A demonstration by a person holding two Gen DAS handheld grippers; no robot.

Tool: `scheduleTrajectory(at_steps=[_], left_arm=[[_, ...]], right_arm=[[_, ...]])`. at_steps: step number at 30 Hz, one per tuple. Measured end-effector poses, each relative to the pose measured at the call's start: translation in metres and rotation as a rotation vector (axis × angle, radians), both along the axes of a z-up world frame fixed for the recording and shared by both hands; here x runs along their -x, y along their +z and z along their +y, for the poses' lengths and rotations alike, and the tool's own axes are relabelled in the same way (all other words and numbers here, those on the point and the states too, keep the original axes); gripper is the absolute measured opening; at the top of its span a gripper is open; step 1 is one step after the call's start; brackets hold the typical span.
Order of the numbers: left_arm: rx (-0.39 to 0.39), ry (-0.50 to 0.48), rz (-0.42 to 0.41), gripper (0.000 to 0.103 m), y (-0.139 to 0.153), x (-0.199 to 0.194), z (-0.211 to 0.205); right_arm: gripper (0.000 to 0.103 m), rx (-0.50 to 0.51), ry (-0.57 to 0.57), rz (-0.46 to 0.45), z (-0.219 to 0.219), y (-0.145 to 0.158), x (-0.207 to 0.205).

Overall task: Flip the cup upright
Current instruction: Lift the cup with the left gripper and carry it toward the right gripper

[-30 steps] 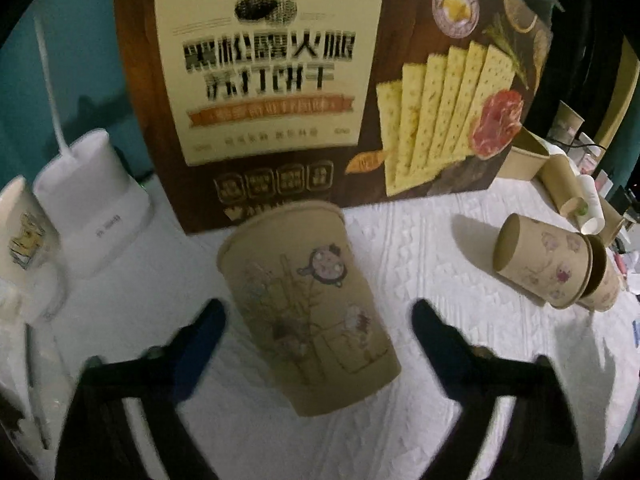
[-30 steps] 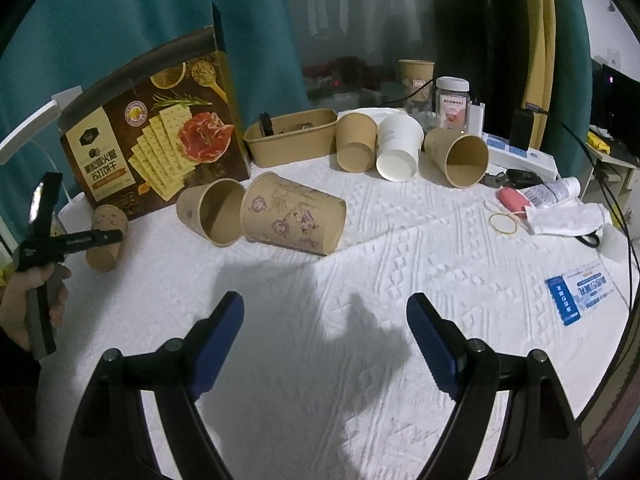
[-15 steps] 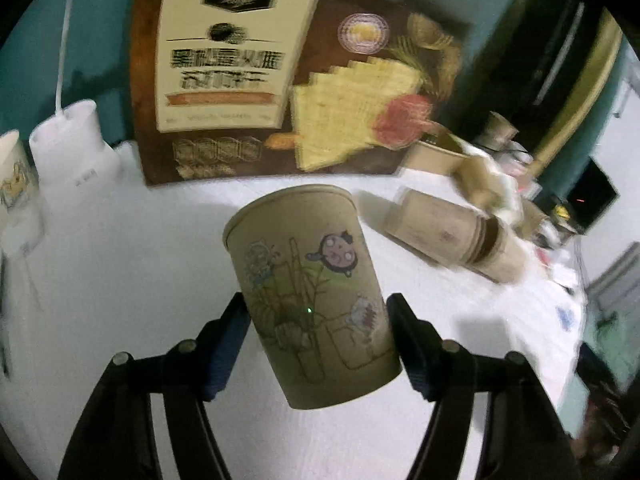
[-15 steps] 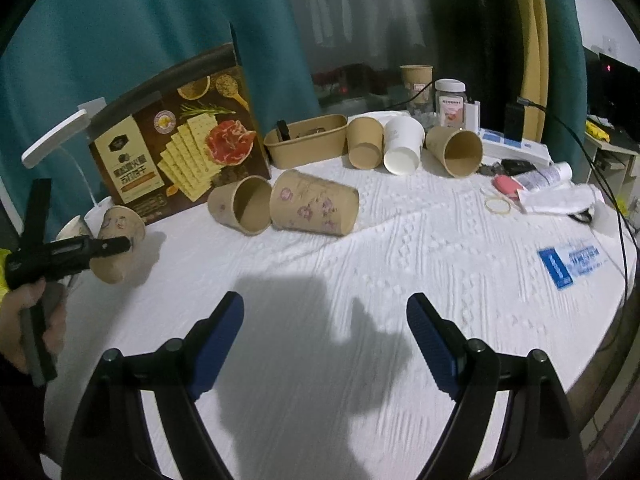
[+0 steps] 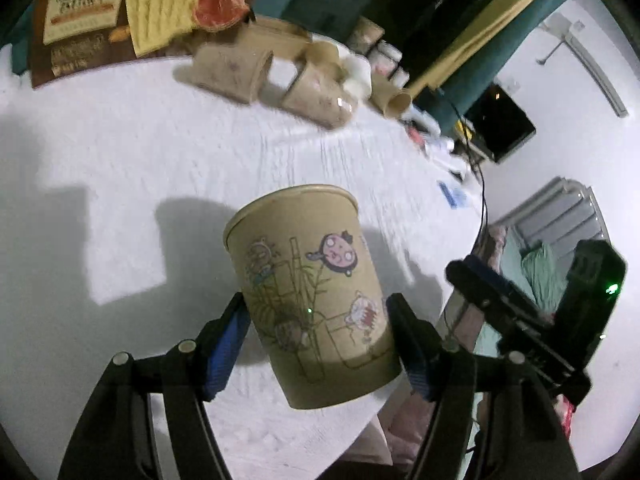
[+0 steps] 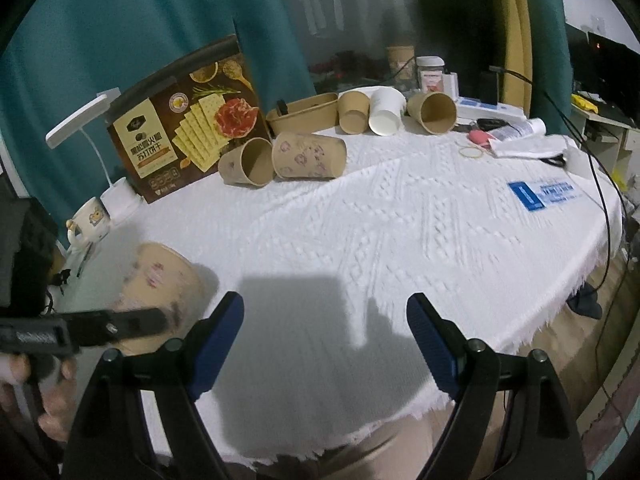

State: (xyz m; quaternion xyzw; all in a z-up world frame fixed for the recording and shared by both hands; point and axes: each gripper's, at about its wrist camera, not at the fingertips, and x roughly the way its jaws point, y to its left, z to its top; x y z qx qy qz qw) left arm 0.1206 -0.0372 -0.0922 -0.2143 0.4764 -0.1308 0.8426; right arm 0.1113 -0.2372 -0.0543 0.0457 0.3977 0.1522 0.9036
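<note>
A tan paper cup with cartoon prints is held between the fingers of my left gripper, lifted above the white tablecloth, its closed base pointing away from the camera. It shows blurred at the left of the right wrist view, with the left gripper across it. My right gripper is open and empty over the front of the table; it also shows at the right of the left wrist view.
Two printed cups lie on their sides by a cracker box. Behind stand a paper bowl, more cups, a lamp and a mug. The table edge is near.
My left gripper closed on the printed cup, lifted it off the table and swung right toward the table's front. The right gripper stayed open, shifting slightly.
</note>
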Motion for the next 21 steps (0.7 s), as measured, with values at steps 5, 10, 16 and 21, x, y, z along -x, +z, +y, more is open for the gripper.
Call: scheduleTrajectory(at_steps=[5, 10, 16, 21], left_arm=[[-0.043, 0.010, 0.036, 0.070, -0.017, -0.001, -0.003], [-0.055, 0.018, 0.040, 0.078, -0.022, 0.005, 0.003], [-0.016, 0.023, 0.019, 0.084, -0.015, 0.014, 0.015], [0.007, 0.034, -0.085, 0.085, 0.012, 0.032, 0.033]], right_arm=[[0.082, 0.003, -0.005, 0.025, -0.004, -0.009, 0.006], [0.082, 0.023, -0.002, 0.036, 0.000, -0.013, 0.006], [0.082, 0.037, 0.008, 0.002, 0.010, -0.002, 0.004], [0.082, 0.032, 0.098, 0.008, 0.029, 0.015, -0.003]])
